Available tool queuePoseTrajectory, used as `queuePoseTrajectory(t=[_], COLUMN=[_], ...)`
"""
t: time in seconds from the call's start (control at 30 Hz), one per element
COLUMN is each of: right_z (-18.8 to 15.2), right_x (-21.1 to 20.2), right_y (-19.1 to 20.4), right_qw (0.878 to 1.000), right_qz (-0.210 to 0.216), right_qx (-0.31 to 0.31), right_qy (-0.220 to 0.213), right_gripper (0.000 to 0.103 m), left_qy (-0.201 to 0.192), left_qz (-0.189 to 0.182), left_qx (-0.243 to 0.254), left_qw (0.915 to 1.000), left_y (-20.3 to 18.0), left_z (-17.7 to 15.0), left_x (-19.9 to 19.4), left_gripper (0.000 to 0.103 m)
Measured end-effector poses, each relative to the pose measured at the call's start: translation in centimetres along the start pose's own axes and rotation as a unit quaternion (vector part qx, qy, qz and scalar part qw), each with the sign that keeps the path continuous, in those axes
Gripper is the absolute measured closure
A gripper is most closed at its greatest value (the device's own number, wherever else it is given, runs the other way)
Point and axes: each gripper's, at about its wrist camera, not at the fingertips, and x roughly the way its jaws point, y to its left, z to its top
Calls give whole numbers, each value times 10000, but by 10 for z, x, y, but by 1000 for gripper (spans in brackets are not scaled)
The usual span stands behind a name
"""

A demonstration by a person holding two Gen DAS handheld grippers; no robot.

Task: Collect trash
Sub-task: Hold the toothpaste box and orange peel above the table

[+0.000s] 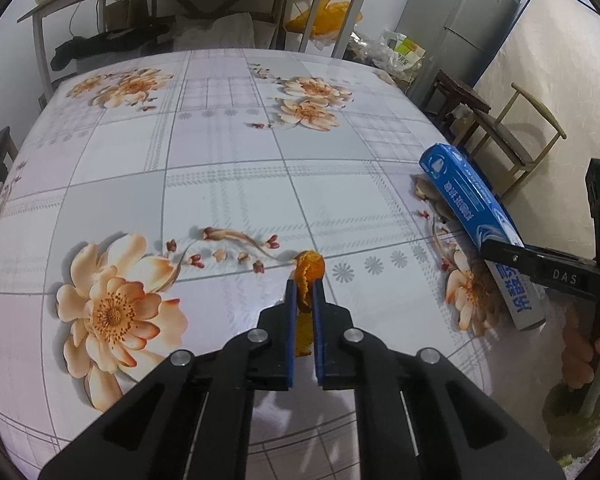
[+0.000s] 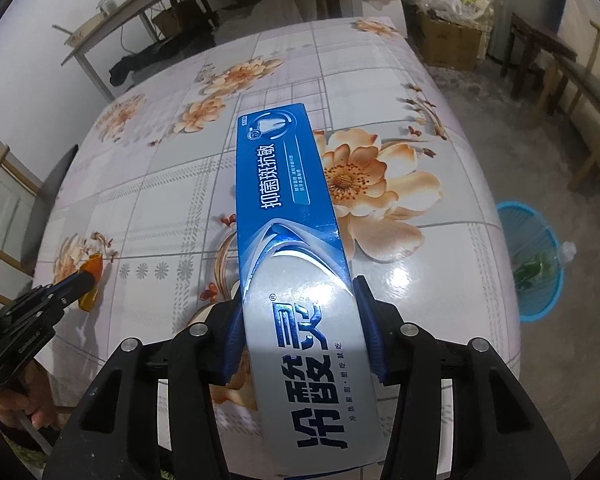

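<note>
Peel: my left tongs (image 1: 303,286) pinched a curled orange peel (image 1: 309,270) tight.
Box: my right tongs (image 2: 300,320) clamped a blue-and-silver toothpaste box (image 2: 290,208) above the tabletop (image 1: 220,168).

Each camera looks steeply down along its own gripper, close above the floral vinyl-covered table (image 1: 220,152). The left view faces the far metal shelf; the right sits rightward, reaching the blue plastic wastebasket (image 2: 536,256). Both share the tabletop.

A grey fridge (image 1: 460,16) stands behind a wooden chair (image 1: 512,136).
</note>
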Motion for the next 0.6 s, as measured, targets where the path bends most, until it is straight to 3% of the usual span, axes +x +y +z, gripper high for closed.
queuePoseTrajectory(t=[0.13, 0.3, 0.47, 0.6], right_z=[0, 0, -7, -21], right_x=[-6, -23, -51, -75], right_y=[-8, -25, -58, -115], right_qw=[9998, 9978, 9903, 9778], right_qz=[136, 384, 620, 436], right_qx=[137, 461, 1040, 1791], right_qy=[-67, -267, -682, -999], right_gripper=[57, 57, 57, 57], left_qy=[-18, -160, -205, -131], left_qz=[-210, -412, -925, -1383], left_qx=[-136, 136, 616, 1126], left_qw=[9997, 9989, 9936, 9839], left_y=[-5, -31, -83, -147], left_z=[6, 23, 59, 86], left_x=[-4, -14, -11, 2], left_gripper=[97, 97, 97, 97])
